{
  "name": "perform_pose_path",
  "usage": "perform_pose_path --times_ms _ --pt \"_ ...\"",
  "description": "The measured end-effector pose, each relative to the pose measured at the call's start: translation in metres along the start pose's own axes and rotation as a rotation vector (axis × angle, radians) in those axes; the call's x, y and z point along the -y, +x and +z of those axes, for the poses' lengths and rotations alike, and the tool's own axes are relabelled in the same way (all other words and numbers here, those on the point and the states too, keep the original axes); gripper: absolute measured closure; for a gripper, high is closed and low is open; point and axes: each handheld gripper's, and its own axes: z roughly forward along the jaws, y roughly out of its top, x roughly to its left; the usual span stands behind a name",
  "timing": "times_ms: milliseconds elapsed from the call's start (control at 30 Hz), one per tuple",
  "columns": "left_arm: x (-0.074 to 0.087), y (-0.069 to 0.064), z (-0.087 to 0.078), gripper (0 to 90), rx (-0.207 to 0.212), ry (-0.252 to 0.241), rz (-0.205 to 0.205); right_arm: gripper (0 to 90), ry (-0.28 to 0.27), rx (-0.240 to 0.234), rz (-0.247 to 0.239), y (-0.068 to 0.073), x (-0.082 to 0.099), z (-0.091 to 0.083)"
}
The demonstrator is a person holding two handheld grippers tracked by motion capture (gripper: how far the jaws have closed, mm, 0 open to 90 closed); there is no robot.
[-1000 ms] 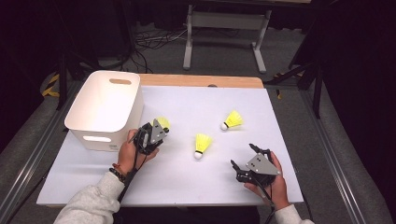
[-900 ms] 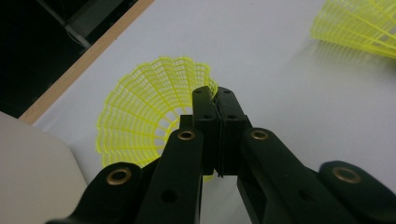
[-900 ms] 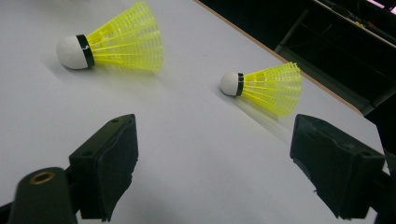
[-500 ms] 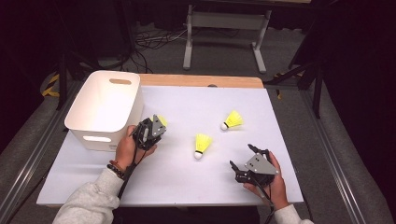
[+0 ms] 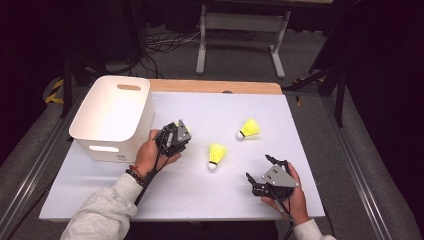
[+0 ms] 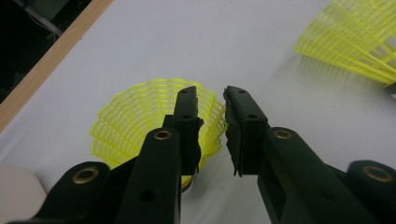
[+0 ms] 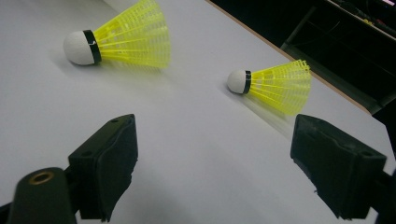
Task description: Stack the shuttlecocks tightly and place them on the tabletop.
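White table (image 5: pixel 200 200), left tongs (image 6: pixel 212 100) barely parted.

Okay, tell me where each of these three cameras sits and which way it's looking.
High view: above the person's side, looking forward and down at the white table; both forearms and hands show.
Left tool view: rides the left tool, looking along its black jaws at a yellow mesh plastic shuttlecock.
Right tool view: rides the right tool, facing two yellow shuttlecocks across the table; the high view shares these.

Yellow mesh shuttlecocks (image 5: pixel 217 151) with white, black-banded tips; white bin (image 5: pixel 112 117); white table (image 5: pixel 190 190), wooden-edged.
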Motion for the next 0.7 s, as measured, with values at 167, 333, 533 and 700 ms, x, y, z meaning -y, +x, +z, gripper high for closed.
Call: perform_pose_path --times_ms 167,333,533,700 --pt "-0.008 -0.001 0.003 75.5 0.005 0.02 0.027 15.5 -0.015 -0.01 0.001 0.0 0.0 -0.001" --pt "-0.016 -0.005 0.01 75.6 0.025 0.085 0.073 15.2 -0.026 -0.025 0.0 -0.001 -0.001 -0.003" --pt "-0.023 -0.003 0.008 73.4 0.06 0.089 0.055 15.2 -0.031 -0.027 0.0 -0.002 -0.001 -0.004" --pt "-0.022 -0.003 0.004 72.7 0.068 0.09 0.047 15.2 -0.023 -0.025 -0.001 -0.002 0.0 -0.004"
